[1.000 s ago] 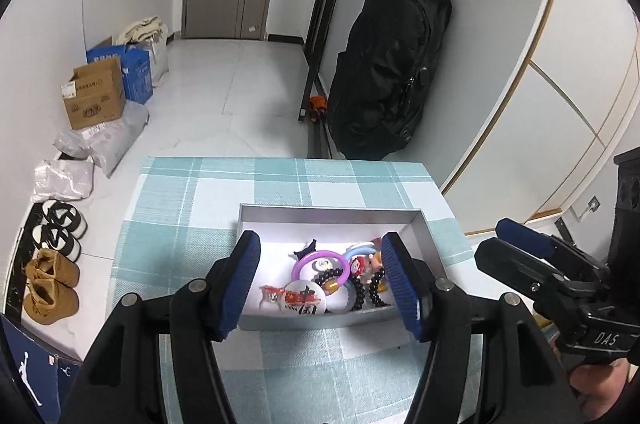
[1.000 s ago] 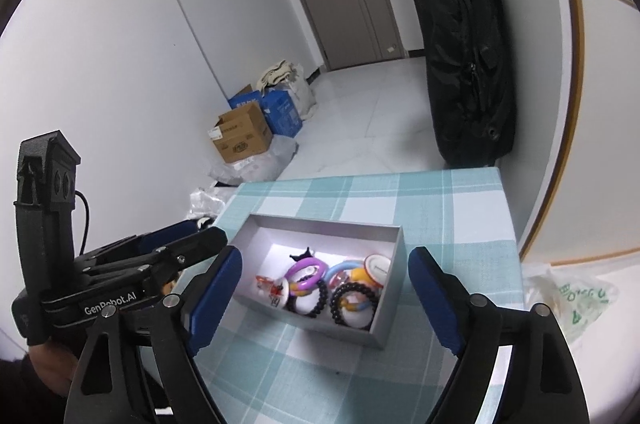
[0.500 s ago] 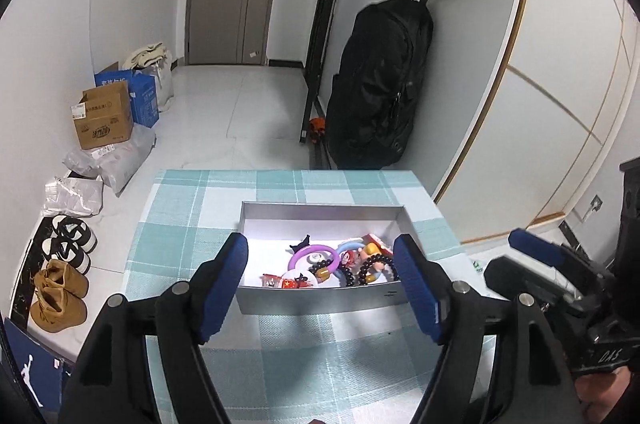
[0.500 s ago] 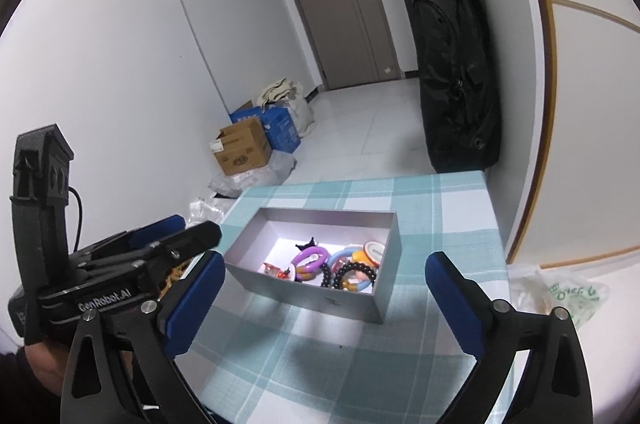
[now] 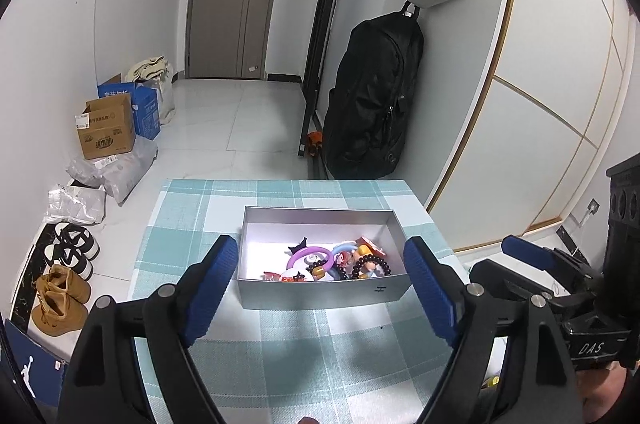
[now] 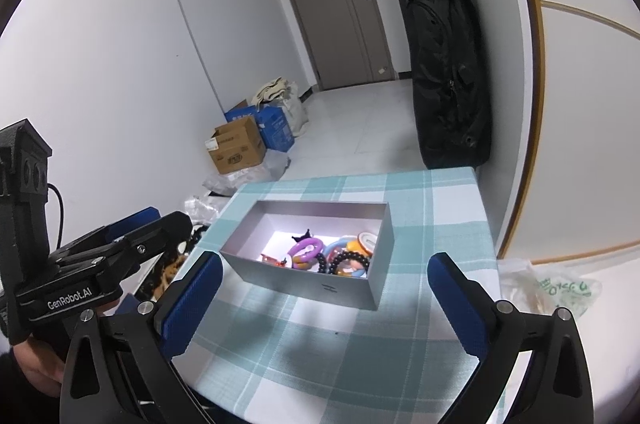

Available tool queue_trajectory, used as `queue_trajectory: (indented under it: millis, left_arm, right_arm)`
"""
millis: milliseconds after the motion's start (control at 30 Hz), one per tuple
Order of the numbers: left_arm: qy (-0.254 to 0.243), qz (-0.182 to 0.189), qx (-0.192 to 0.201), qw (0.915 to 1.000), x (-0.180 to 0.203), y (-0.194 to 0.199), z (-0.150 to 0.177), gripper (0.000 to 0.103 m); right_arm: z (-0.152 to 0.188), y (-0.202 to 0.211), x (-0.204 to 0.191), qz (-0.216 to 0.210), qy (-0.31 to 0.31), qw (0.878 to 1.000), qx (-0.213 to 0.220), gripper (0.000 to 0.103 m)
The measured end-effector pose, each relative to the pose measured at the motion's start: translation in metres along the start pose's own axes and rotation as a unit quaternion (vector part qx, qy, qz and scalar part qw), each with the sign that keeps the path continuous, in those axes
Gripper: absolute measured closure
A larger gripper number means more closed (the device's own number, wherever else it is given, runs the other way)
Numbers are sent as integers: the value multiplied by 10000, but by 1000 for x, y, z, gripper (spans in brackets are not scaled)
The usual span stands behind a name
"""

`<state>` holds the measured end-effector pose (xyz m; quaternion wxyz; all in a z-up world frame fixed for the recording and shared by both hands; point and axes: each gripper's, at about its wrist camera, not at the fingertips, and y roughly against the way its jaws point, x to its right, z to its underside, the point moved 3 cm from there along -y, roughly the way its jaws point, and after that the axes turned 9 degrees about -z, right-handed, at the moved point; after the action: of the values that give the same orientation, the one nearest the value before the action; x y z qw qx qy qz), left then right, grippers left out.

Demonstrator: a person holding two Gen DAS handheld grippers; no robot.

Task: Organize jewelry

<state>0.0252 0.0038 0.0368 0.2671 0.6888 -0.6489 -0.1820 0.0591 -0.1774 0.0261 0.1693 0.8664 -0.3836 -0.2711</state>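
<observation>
An open silver box (image 5: 320, 294) (image 6: 312, 284) sits on the teal plaid tablecloth (image 5: 280, 352). Inside lie a purple ring (image 5: 310, 252) (image 6: 306, 248), a dark bead bracelet (image 5: 372, 264) (image 6: 348, 260) and several other colourful trinkets. My left gripper (image 5: 320, 242) hovers in front of the box, apart from it; its jaws are opening and nothing is between them. My right gripper (image 6: 325, 258) stands open wide, also short of the box and holding nothing. Each gripper shows in the other's view: the left gripper (image 6: 132, 232) at the left edge, the right gripper (image 5: 532, 256) at the right.
A black bag (image 5: 372, 104) leans on the wall beyond the table's far edge. Cardboard boxes (image 5: 106, 128), parcels and shoes (image 5: 60, 288) line the floor to the left. A plastic bag (image 6: 548, 288) lies off the table's right side.
Both grippers have drawn back from the box, which now looks smaller and farther off. The jaws of both have spread wider.
</observation>
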Motion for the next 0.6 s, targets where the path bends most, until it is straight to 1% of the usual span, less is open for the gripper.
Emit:
queue_trajectory:
  millis: [133, 467, 600]
  left_arm:
    - [-67, -74, 24, 9999, 0, 2, 1, 21]
    - [13, -84, -36, 10000, -4, 2, 1, 21]
    - [-14, -142, -65, 9999, -4, 2, 2, 21]
  right_arm:
    - [0, 2, -1, 21, 15, 10000, 34, 0]
    - [1, 2, 0, 82, 11, 10000, -2, 0]
    - [1, 2, 0, 89, 23, 10000, -6, 0]
